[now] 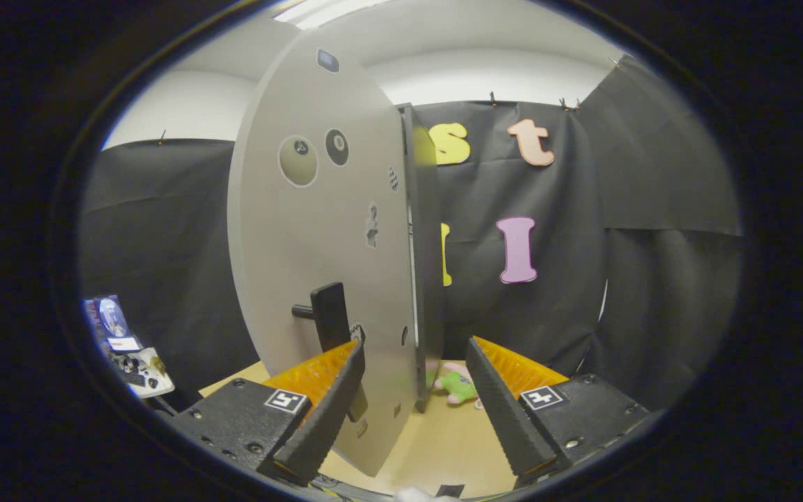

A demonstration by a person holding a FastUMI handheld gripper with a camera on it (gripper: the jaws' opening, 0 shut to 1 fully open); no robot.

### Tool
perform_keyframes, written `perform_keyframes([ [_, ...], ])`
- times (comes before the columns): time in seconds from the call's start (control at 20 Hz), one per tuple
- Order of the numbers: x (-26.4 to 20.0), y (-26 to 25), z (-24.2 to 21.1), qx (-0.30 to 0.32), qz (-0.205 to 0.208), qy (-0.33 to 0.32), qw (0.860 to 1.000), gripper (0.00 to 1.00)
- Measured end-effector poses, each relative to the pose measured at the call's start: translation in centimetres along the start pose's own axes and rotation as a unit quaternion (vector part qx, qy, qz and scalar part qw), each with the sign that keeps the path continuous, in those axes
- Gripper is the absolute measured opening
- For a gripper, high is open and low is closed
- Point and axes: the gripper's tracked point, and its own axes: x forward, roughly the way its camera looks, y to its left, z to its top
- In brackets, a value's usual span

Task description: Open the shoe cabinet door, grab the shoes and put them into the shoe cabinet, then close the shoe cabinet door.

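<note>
shoe cabinet door: one, ajar | handle: one | fingers: two, spread

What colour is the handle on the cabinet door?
Black, on the pale grey cabinet door; the handle shows in the gripper view, just ahead of the open jaws.

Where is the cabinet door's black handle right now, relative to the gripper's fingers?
The black handle sits low on the grey cabinet door, just above and beyond the left finger of the open gripper, near the door's free edge.
</note>
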Motion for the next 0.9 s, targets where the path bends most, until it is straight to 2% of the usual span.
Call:
perform_keyframes([
  [0.25,1.2,4.2,0.1,-0.003,0.011,0.001,1.000,0.96],
  [0.5,3.4,9.6,0.2,-0.002,0.003,-0.002,1.000,0.97],
  [0.9,11.2,19.2,-0.3,0.005,0.030,0.013,0.999,0.97],
])
